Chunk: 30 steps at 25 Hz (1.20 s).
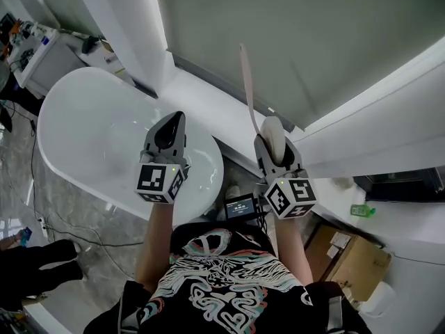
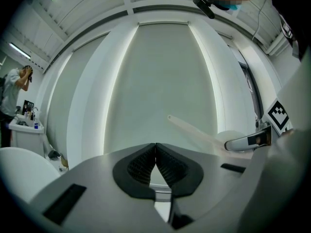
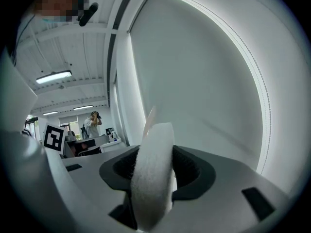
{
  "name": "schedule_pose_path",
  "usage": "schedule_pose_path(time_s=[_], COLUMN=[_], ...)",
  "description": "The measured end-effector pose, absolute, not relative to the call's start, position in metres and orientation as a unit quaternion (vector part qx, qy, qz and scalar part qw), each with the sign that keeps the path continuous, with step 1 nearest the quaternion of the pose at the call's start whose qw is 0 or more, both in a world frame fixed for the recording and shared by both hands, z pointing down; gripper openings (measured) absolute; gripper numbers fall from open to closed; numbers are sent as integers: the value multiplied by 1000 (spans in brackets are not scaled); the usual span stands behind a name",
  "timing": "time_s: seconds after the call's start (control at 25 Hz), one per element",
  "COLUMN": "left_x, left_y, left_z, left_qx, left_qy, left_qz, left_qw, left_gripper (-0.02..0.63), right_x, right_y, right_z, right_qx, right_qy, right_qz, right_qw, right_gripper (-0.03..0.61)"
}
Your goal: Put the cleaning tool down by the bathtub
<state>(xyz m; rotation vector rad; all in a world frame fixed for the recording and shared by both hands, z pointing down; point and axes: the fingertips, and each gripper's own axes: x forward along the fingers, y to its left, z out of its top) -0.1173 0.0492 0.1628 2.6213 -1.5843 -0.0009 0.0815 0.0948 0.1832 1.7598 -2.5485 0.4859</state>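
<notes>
The white oval bathtub (image 1: 83, 127) lies at the left of the head view. The cleaning tool (image 1: 272, 134) has a white fuzzy pad and a long thin pale handle (image 1: 247, 82) that points up and away. My right gripper (image 1: 275, 145) is shut on the pad (image 3: 153, 174), which fills the gap between its jaws. It is held to the right of the tub's near end. My left gripper (image 1: 170, 134) hangs over the tub's near rim, shut, with nothing between its pads (image 2: 155, 152). In the left gripper view the tool's handle (image 2: 194, 130) shows at the right.
A cardboard box (image 1: 351, 259) and a green bottle (image 1: 361, 211) sit on the floor at the right. A small lit screen (image 1: 240, 206) is at my chest. A white cabinet (image 1: 42, 51) with clutter stands behind the tub. Cables (image 1: 66, 232) cross the floor at the left. A person (image 2: 12, 89) stands far off.
</notes>
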Motion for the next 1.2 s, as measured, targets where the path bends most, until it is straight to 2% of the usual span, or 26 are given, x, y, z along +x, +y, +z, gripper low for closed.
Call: schedule_pose_path(time_s=[0.68, 1.2], left_x=[-128, -129], left_y=[-10, -50], left_z=[164, 212], left_qx=[842, 830], left_qy=[-538, -552], left_qz=[4, 29], left_qw=[42, 75], left_gripper=[17, 17], right_x=[70, 76], right_y=[28, -18], right_z=[185, 231], right_qx=[533, 516], right_qy=[-831, -836], right_qz=[158, 182], right_qw=[7, 38], right_gripper=[212, 212])
